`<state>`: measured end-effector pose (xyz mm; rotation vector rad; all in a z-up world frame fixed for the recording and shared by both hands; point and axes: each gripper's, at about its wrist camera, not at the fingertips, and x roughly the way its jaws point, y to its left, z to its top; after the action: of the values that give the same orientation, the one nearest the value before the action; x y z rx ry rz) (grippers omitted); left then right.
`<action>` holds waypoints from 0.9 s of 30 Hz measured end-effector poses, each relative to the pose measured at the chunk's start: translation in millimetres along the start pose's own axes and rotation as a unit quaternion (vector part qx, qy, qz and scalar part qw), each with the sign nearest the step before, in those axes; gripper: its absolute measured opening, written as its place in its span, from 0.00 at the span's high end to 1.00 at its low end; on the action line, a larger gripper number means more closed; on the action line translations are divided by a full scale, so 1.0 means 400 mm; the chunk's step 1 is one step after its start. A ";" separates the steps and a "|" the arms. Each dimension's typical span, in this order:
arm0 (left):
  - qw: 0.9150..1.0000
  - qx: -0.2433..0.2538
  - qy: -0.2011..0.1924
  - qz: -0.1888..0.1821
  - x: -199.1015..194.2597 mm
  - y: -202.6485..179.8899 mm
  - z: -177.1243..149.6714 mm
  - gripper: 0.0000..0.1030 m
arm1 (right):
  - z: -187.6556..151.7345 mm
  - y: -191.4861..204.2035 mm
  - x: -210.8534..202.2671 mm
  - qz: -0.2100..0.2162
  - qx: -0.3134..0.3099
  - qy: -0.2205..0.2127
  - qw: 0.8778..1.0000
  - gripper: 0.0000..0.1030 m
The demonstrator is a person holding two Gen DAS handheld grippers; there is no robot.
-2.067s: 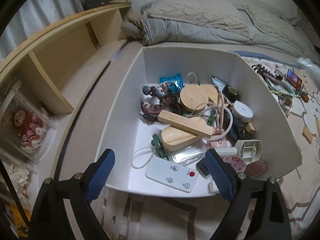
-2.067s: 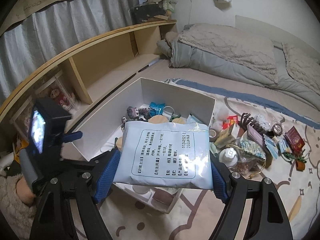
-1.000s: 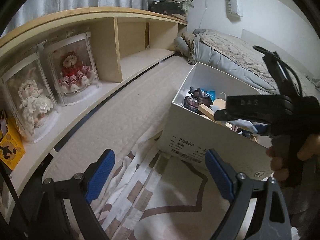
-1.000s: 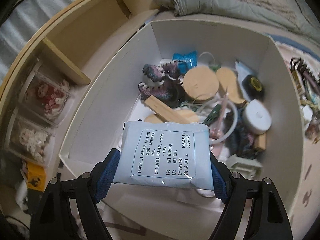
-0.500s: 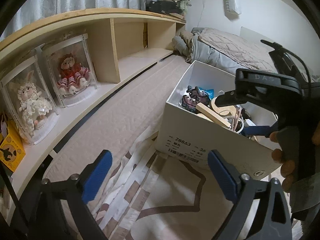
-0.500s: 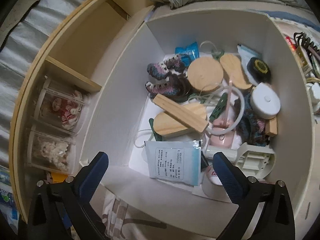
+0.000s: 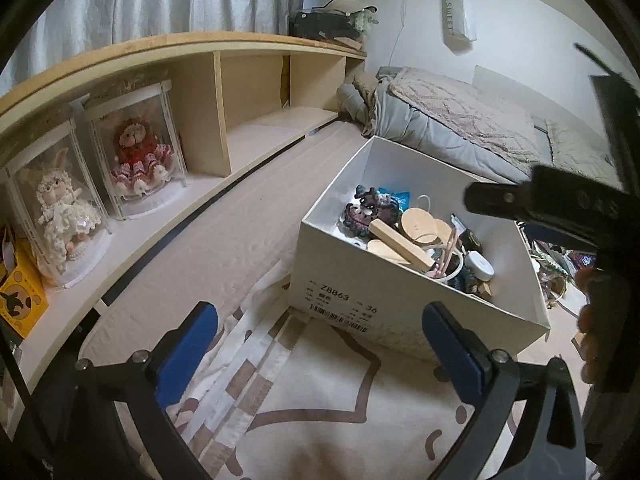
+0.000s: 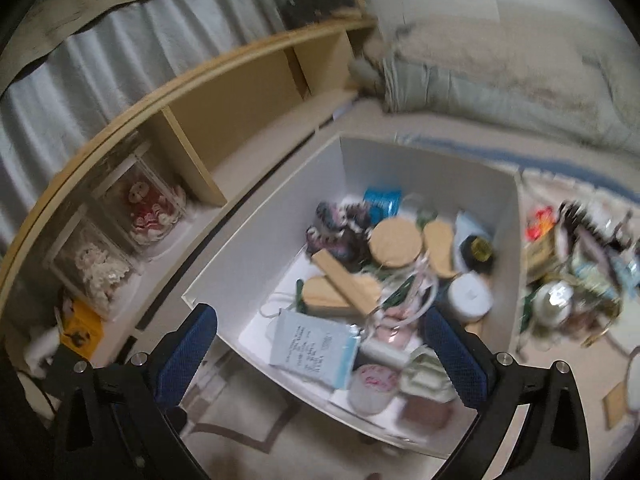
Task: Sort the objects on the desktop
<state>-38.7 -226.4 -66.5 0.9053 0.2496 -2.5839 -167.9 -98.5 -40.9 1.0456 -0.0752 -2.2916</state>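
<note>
In the box (image 8: 280, 240), the packet (image 8: 312, 342) lies released (both jaws spread, empty); next comes another item from the pile (image 8: 572, 276) beside it.

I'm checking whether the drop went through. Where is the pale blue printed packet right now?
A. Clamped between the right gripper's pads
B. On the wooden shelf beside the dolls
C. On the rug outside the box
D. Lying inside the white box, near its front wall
D: the pale blue packet lies inside the white box among the other items, and the right gripper stands open with nothing pressed between its pads.
</note>
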 end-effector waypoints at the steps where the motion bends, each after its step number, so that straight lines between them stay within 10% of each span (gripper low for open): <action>1: 1.000 0.001 -0.003 0.000 -0.007 -0.003 0.001 0.00 | -0.001 -0.003 -0.013 -0.003 -0.006 -0.006 1.000 0.00; 27: 0.995 0.021 -0.075 -0.057 -0.250 -0.122 0.046 0.00 | -0.093 -0.100 -0.389 -0.063 -0.094 -0.123 0.986 0.00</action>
<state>2.1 -157.1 12.5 0.7244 0.2115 -2.7566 -84.2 27.0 25.9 0.6857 0.1085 -2.4771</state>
